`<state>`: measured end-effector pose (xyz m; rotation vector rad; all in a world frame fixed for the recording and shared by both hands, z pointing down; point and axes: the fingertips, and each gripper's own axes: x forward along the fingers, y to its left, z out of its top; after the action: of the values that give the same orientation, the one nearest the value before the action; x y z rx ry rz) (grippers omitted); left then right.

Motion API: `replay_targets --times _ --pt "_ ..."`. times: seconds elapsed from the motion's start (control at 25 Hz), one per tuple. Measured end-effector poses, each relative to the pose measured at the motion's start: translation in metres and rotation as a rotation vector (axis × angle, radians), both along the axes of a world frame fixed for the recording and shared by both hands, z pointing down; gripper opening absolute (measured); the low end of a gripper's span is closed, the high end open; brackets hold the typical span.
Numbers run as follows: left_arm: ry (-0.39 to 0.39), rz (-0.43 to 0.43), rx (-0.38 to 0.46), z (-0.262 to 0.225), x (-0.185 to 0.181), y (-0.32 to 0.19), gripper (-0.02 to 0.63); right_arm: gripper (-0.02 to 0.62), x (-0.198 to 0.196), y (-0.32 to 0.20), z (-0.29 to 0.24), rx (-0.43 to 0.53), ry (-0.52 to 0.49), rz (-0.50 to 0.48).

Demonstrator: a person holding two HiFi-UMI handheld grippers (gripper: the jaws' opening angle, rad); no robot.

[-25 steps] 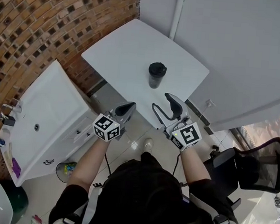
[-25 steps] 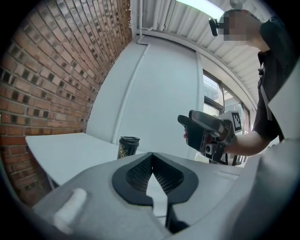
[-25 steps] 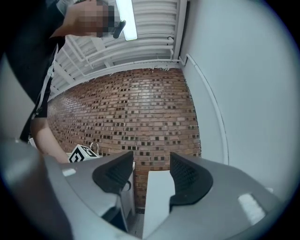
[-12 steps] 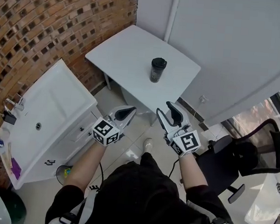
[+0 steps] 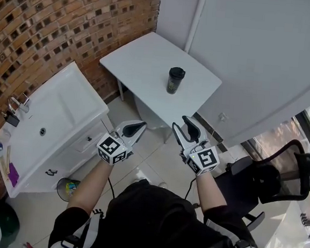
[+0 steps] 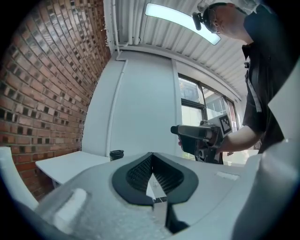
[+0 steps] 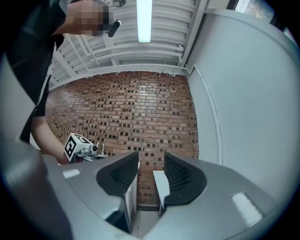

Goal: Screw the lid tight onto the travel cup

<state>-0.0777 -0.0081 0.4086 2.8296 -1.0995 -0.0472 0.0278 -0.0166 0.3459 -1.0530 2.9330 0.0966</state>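
Hovering off the dark cylindrical travel cup (image 5: 175, 80), left tool (image 5: 137, 127) is closed empty; right tool (image 5: 182, 126), just closing, gapes slightly, empty.

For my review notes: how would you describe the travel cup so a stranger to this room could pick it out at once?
Beside the brick wall, in the corner, stands a white table. Near its middle a dark travel cup stands upright with a black lid on top. It is the only thing on that tabletop.

Only 1 cup (image 5: 175, 80) on the table (image 5: 141, 60) — wall (image 5: 253, 54) just behind.
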Motion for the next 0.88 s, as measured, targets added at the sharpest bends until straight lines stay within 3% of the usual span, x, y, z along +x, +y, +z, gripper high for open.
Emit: replay_targets --times 0.12,0.48,0.88 --pt "0.041 -0.029 -0.006 -0.004 0.003 0.007 0.003 0.155 0.010 0.011 -0.002 0.017 0.021 -0.036" --pt "0.068 -0.096 -0.005 -0.007 0.011 0.020 0.002 0.100 0.032 0.019 0.003 0.018 0.051 -0.072" --pt "0.091 -0.109 0.006 -0.010 0.022 0.013 0.002 0.006 0.046 0.013 0.007 -0.004 -0.009 -0.044"
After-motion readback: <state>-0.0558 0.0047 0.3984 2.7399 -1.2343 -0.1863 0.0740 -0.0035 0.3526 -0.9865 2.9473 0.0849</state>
